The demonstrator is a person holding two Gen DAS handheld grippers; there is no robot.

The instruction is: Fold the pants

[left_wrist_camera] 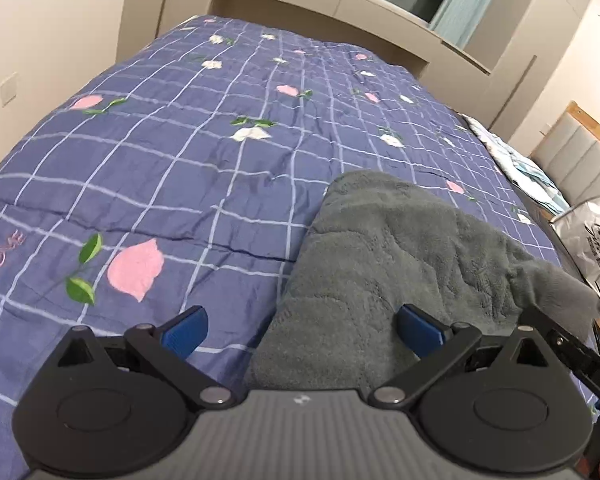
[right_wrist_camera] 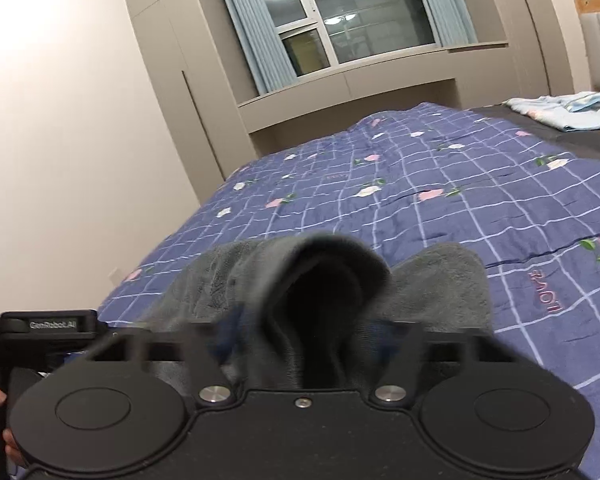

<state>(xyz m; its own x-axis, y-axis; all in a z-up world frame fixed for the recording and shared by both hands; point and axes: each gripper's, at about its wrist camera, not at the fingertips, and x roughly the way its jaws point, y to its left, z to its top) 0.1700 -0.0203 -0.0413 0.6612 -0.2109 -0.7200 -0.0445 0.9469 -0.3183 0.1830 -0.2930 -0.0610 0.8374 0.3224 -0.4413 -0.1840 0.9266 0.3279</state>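
Observation:
The grey fleece pants (left_wrist_camera: 400,248) lie in a bunched heap on the blue checked bedspread (left_wrist_camera: 180,160). My left gripper (left_wrist_camera: 300,330) is open, its blue fingertips (left_wrist_camera: 186,330) spread wide just above the near edge of the pants, holding nothing. In the right wrist view, the pants (right_wrist_camera: 324,280) rise in a fold directly between my right gripper's fingers (right_wrist_camera: 300,336). The right fingers are blurred and buried in the fabric; they look closed in on the raised fold. The left gripper's black body (right_wrist_camera: 44,328) shows at the left edge of that view.
The bedspread (right_wrist_camera: 440,200) covers most of the bed. A light blue folded cloth (right_wrist_camera: 564,114) lies at the far right by the padded headboard (left_wrist_camera: 572,160). A silvery bag (left_wrist_camera: 596,232) sits beside the bed. Cabinets and a window stand beyond the far edge.

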